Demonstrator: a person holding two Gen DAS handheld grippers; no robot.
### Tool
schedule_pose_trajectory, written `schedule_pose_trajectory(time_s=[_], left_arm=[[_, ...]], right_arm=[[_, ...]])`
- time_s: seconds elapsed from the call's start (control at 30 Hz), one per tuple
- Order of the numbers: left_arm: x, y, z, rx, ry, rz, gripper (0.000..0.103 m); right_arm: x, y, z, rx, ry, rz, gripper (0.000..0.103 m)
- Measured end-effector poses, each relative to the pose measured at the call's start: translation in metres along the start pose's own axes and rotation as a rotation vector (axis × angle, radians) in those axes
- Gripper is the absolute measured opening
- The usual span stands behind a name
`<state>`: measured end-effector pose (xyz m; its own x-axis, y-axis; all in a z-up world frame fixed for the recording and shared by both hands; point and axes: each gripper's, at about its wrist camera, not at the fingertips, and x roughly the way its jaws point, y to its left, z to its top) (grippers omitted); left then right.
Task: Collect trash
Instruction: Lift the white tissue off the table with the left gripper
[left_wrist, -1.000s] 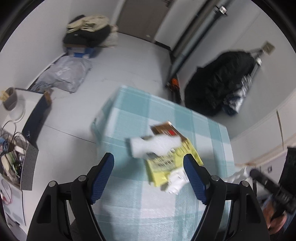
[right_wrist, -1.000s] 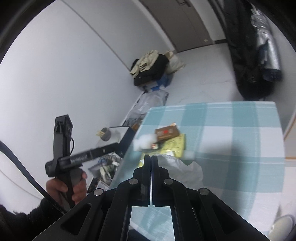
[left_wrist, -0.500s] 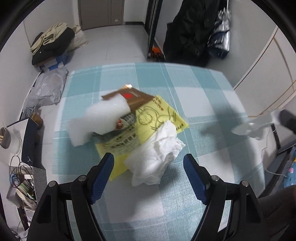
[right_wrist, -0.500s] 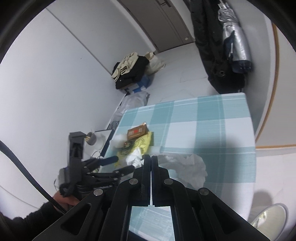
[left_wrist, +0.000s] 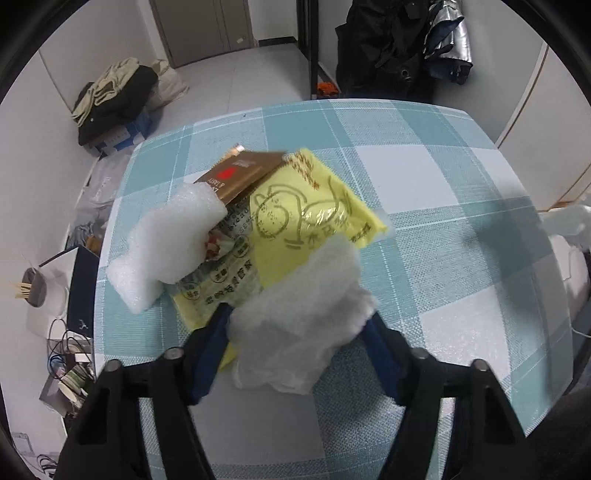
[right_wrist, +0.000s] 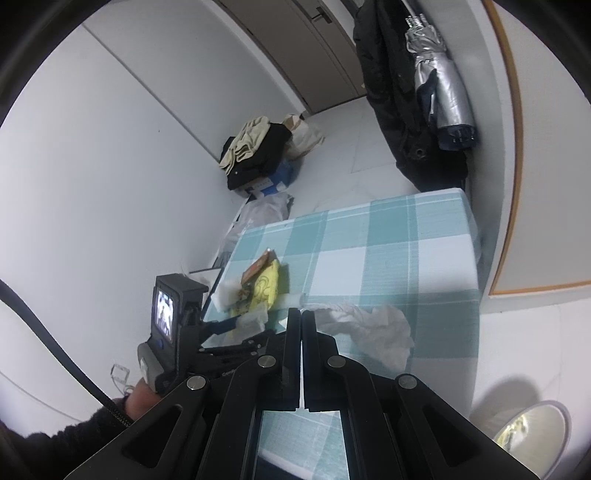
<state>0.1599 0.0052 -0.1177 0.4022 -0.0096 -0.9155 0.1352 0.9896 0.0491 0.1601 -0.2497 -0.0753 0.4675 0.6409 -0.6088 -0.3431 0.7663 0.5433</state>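
Left wrist view: left gripper (left_wrist: 295, 332) jaws closing around crumpled white tissue (left_wrist: 306, 314) lying between them on checked table (left_wrist: 424, 206). Ahead: yellow wrapper (left_wrist: 306, 221), long axis slanting away rightward; brown packet (left_wrist: 240, 173); white foam (left_wrist: 166, 251); writing unreadable.

Right wrist view: right gripper (right_wrist: 300, 321) jaws pressing together, pinching white plastic bag (right_wrist: 373, 328) just right of tips.

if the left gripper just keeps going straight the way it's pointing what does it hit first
Most likely the crumpled white tissue: it already sits between the left gripper's closing jaws. Just beyond lie the yellow wrapper and the checked tablecloth, though depth is hard to judge through the fisheye.
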Motion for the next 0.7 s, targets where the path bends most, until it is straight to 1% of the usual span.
schedule_pose_trajectory(time_s=[0.03, 0.1, 0.17, 0.27, 0.4, 0.5, 0.7], left_arm=[[0.0, 0.001, -0.001, -0.005, -0.001, -0.002, 0.058], [-0.002, 0.003, -0.001, -0.026, -0.004, 0.003, 0.046], [-0.002, 0.005, 0.0, -0.048, -0.004, -0.002, 0.042], [-0.001, 0.006, 0.002, -0.08, -0.002, -0.028, 0.041], [-0.003, 0.0, 0.0, -0.068, -0.002, -0.035, 0.04], [-0.009, -0.002, -0.004, -0.081, 0.003, -0.085, 0.037], [-0.018, -0.002, -0.006, -0.082, -0.004, -0.146, 0.036]], right_arm=[[-0.001, -0.001, 0.0, 0.002, -0.002, -0.001, 0.0], [-0.005, -0.003, 0.0, 0.007, -0.007, -0.003, 0.0], [-0.006, -0.005, 0.001, 0.012, -0.012, -0.006, 0.0], [-0.007, -0.006, 0.001, 0.015, -0.013, -0.011, 0.0], [-0.005, -0.003, 0.0, 0.01, -0.009, -0.024, 0.0], [-0.002, -0.002, 0.0, 0.011, -0.004, -0.034, 0.0], [0.007, 0.002, 0.0, 0.011, 0.008, -0.046, 0.0]])
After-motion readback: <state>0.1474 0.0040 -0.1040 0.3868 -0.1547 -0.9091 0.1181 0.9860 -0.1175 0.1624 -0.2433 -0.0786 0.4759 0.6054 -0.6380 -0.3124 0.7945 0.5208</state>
